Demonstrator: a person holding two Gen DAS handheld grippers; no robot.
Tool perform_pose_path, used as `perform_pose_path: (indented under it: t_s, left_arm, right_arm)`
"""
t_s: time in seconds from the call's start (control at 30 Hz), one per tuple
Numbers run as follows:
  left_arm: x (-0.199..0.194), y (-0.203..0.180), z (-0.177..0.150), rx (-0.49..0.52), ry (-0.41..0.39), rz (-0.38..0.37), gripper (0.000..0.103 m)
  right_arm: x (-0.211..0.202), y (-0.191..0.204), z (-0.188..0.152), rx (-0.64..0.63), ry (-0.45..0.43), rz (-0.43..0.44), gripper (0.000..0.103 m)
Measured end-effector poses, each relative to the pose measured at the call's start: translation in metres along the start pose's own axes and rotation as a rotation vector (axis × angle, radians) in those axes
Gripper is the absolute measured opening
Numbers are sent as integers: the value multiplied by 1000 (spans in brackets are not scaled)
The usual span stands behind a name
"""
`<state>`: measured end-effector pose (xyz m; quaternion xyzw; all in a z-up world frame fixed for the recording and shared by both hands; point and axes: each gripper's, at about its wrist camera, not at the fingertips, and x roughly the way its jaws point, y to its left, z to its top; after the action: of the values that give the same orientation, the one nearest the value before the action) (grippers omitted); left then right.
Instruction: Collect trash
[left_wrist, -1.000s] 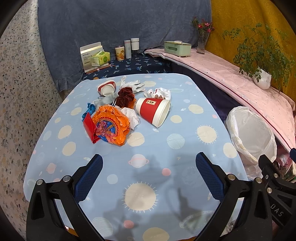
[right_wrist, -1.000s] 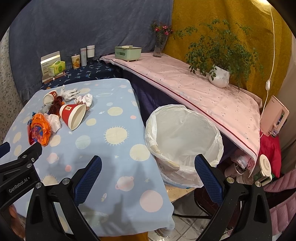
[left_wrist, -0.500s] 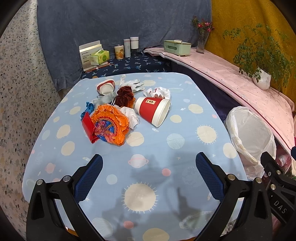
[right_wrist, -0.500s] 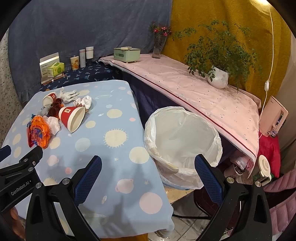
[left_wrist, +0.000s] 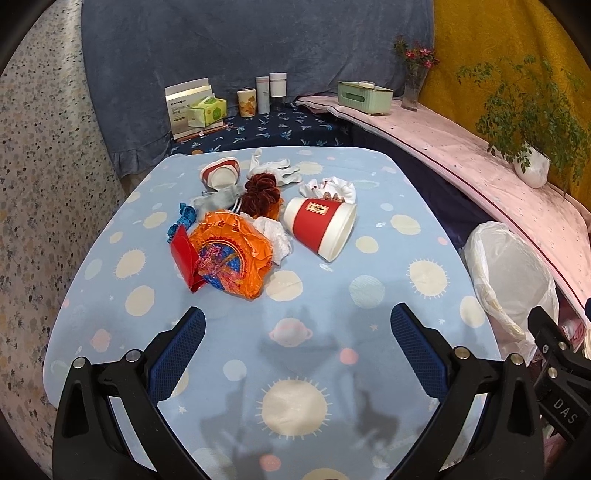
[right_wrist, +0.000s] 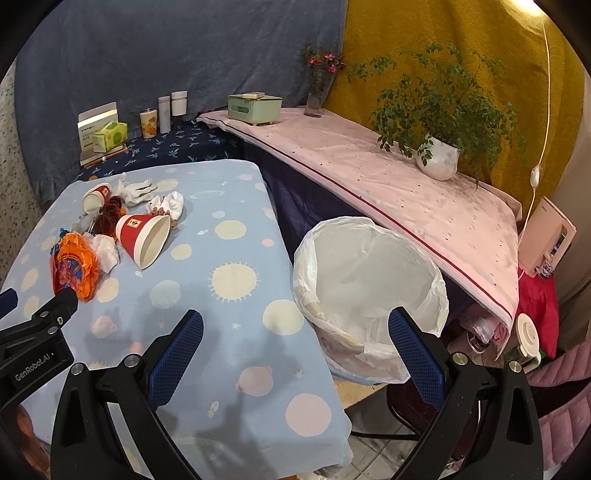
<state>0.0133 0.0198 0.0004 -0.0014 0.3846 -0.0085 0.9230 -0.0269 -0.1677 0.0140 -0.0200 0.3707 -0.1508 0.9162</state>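
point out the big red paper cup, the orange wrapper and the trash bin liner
big red paper cup (left_wrist: 317, 221), left wrist view, on its red side wall.
orange wrapper (left_wrist: 231, 254), left wrist view, on its printed middle.
trash bin liner (right_wrist: 369, 273), right wrist view, on the inner wall of the white bag.

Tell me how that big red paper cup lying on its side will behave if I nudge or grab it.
The red paper cup lies on its side and tapers, so a nudge would probably roll it in a curve. It looks empty, likely light. Its thin paper wall may crumple under a hard squeeze.
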Motion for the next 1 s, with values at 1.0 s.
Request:
perform_pose_path:
  t_s: [1.0]
  left_arm:
    - [135,152,30,-200,158,12,83]
  right_arm:
    - [73,129,39,-70,18,173,95]
